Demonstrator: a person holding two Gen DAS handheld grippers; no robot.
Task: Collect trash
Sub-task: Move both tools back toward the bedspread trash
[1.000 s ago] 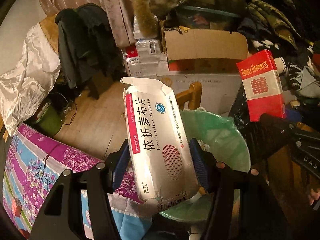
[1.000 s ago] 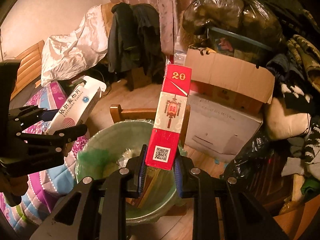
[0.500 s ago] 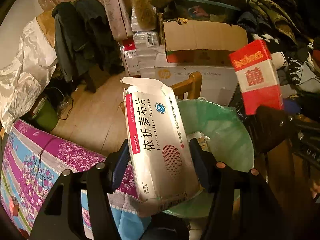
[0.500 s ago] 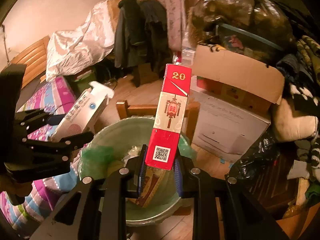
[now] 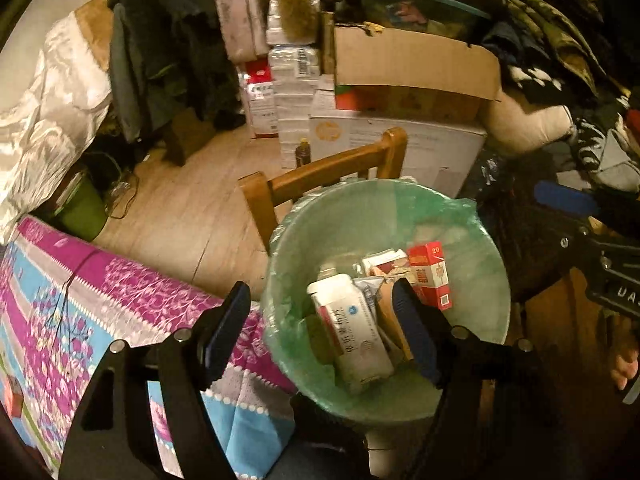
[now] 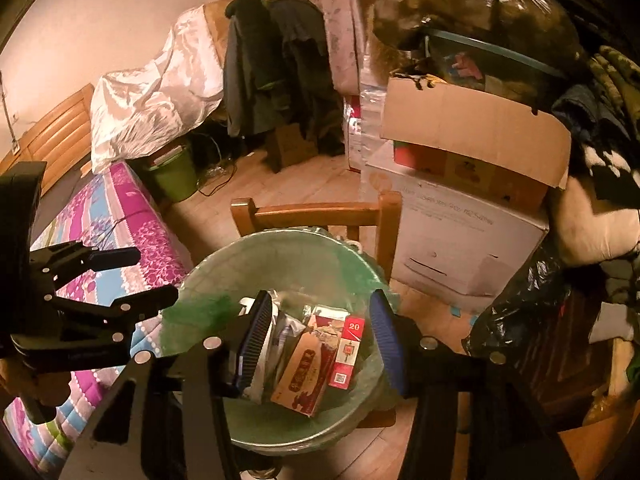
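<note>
The bin lined with a green bag (image 5: 480,216) (image 6: 200,276) stands below both grippers. A white medicine box (image 5: 352,336) lies inside it among other trash. Beside that box, a red cigarette carton (image 5: 430,276) (image 6: 347,350) leans upright. My left gripper (image 5: 320,320) hangs over the bin, its jaws opening with nothing pressed between them. My right gripper (image 6: 322,336) does the same from the other side, jaws opening and nothing in them. In the right wrist view the left gripper (image 6: 152,274) shows at the left. The white box is mostly hidden behind a finger there.
A wooden chair back (image 5: 320,172) (image 6: 312,212) stands right behind the bin. Stacked cardboard boxes (image 6: 472,184) fill the space beyond it. A bed with a purple patterned cover (image 5: 80,300) lies to the left. A black bag (image 6: 520,312) sits on the right.
Both grippers let go. The white medicine box and the red carton dropped from between the jaws into the bin, and both pairs of jaws stand wider.
</note>
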